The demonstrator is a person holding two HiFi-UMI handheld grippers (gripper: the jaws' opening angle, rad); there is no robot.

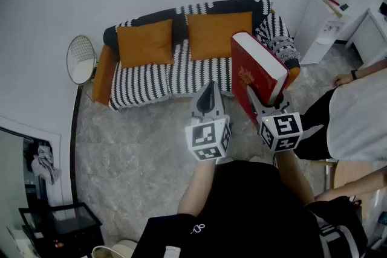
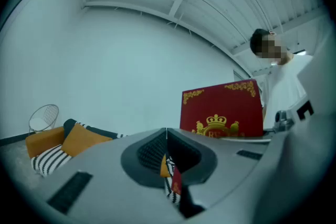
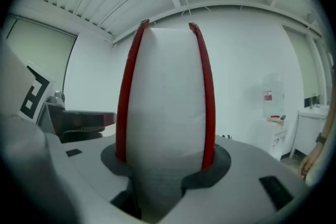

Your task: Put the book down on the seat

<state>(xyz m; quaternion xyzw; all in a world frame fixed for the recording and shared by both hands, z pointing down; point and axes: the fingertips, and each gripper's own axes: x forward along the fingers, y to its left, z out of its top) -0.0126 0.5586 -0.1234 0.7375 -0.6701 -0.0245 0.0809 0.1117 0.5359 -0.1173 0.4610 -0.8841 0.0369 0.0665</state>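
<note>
Closest in, the right gripper at lower centre clamps the thick red book by its bottom edge, upright in the air before the striped sofa seat. Just beside it, the left gripper has its jaws together, holding nothing.

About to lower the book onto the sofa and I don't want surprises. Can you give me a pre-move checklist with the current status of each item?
1. Grip on the book: ok. The right tool clamps both covers, and the book stands on end.
2. Left tool out of the way: ok. Its jaws are together and hold nothing, and it is apart from the book.
3. Landing spot on the seat: ok. The striped surface is bare.
4. Orange cushions: ok. They lean on the backrest.
5. Bystander: cannot tell. The person stands close on the right.
6. Book's height above the seat: cannot tell.
</note>
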